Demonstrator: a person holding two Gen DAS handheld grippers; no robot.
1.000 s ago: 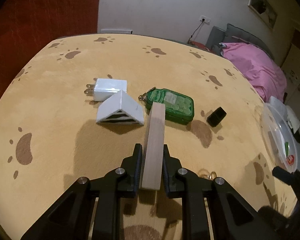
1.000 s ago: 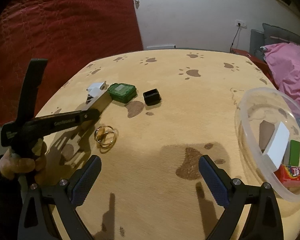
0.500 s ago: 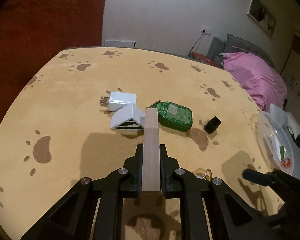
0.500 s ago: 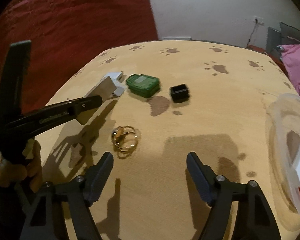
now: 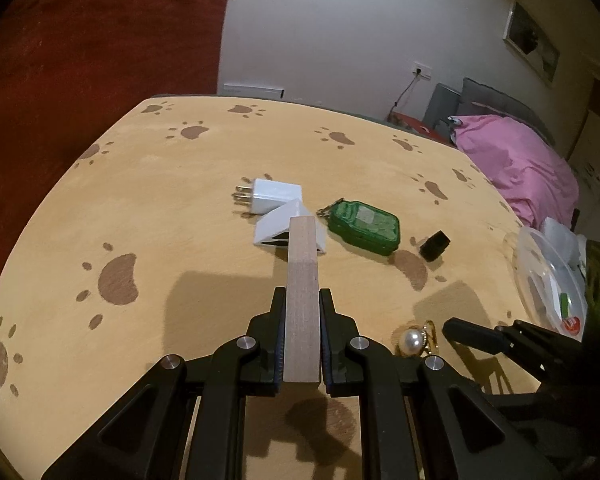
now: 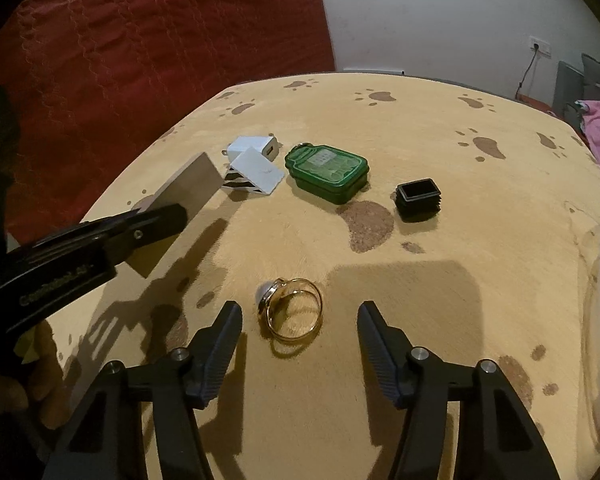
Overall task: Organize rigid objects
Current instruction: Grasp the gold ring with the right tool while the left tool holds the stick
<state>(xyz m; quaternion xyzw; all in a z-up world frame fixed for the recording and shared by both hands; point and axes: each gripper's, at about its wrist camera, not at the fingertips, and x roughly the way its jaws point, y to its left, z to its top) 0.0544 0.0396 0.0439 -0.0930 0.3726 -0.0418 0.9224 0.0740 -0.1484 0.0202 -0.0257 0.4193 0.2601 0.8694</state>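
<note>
My left gripper (image 5: 302, 295) is shut on a pale wooden block (image 5: 302, 264), held above the paw-print tablecloth (image 5: 180, 208). The right wrist view shows that block (image 6: 188, 188) at the left in the same gripper (image 6: 156, 220). A gold double ring with a pearl (image 6: 316, 312) lies on the cloth between the fingers of my right gripper (image 6: 299, 307). Those jaws are closing and the pads stand clear of the ring on both sides. The ring (image 5: 412, 342) also shows at the lower right of the left wrist view.
Beyond the ring lie a white charger (image 6: 252, 146), a white triangular prism (image 6: 256, 172), a green tin (image 6: 326, 172) and a black square cap (image 6: 418, 196). A clear bowl (image 5: 540, 276) with several items sits at the right edge. A hand (image 6: 4, 392) grips the left tool.
My right gripper has moved left over the ring and its jaws have narrowed around it. The left gripper has drawn back from the white prism, still holding the block.
</note>
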